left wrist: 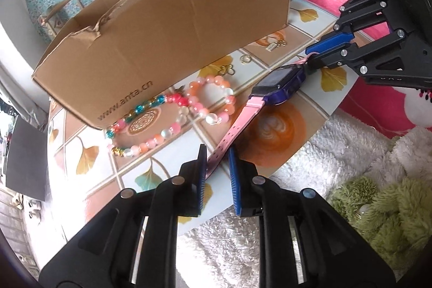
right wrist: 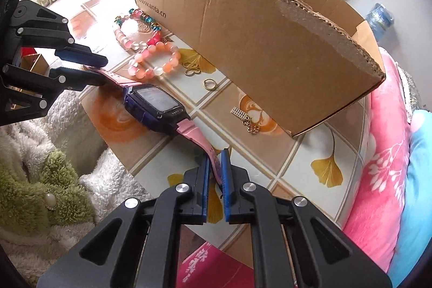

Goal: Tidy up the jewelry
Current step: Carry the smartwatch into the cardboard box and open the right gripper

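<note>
You are working over a glossy tabletop (left wrist: 280,45) printed with tan and white tiles, yellow ginkgo leaves and orange latte swirls. Around its edge lie soft things: a shaggy white fleece (left wrist: 310,153), green plush, and a pink flowered blanket (right wrist: 378,180).

The landmark is the torn brown corrugated cardboard box (left wrist: 167,26), open-topped, with ragged rims and a printed web address. In front of it lies the purple square-faced watch with a pink ribbed rubber strap (right wrist: 154,101), stretched between your two tools. Your right gripper (right wrist: 215,161) is pressed together on one strap end. Your left gripper (left wrist: 217,155) has its blue ridged pads slightly apart around the other strap end, one pad seemingly touching it; a firm pinch cannot be confirmed.

Just beside the box's front wall sit a round bracelet of glossy peach and milky beads (left wrist: 213,99) and a longer strand of pink, white and teal beads (left wrist: 145,126). Small gold rings (right wrist: 209,84) and a gold charm chain (right wrist: 247,120) lie close along the same wall.
</note>
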A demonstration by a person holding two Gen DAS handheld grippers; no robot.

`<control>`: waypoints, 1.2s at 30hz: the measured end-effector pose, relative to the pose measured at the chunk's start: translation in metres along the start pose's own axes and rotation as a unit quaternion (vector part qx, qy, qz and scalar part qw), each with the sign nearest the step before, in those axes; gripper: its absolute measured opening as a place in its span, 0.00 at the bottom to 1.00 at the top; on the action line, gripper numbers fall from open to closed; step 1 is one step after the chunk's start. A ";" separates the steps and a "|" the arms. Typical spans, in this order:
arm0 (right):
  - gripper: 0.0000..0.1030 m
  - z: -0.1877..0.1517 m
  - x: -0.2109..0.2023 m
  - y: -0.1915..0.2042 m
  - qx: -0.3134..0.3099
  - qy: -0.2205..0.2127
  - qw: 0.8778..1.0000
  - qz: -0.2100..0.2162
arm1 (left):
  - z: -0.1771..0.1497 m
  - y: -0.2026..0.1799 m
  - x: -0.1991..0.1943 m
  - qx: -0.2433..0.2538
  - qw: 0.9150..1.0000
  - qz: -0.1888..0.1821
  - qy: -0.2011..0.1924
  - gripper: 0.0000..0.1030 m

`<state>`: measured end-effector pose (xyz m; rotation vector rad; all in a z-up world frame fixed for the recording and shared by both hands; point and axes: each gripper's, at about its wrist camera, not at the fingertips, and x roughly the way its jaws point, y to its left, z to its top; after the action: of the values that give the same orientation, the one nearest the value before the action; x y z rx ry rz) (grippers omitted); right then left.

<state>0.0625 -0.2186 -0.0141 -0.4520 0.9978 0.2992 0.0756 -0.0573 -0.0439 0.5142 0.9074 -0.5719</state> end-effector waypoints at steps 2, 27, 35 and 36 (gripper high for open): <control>0.08 -0.001 -0.002 0.001 0.006 -0.008 1.000 -0.008 | -0.002 0.000 -0.001 -0.004 1.000 0.010 -0.010 0.09; 0.04 0.159 -0.103 -0.050 -0.062 -0.143 0.982 -0.107 | 0.128 0.114 -0.089 -0.048 0.985 0.087 -0.142 0.02; 0.04 0.224 0.008 -0.114 -0.009 0.021 0.998 0.061 | 0.181 0.179 0.027 -0.077 0.996 0.012 0.044 0.02; 0.04 0.230 0.025 -0.120 -0.005 0.047 0.996 0.080 | 0.184 0.183 0.039 -0.082 0.995 0.002 0.065 0.02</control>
<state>0.2981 -0.2083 0.0980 -0.3982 1.1270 0.4298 0.3204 -0.0475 0.0495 0.4083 1.0661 -0.4592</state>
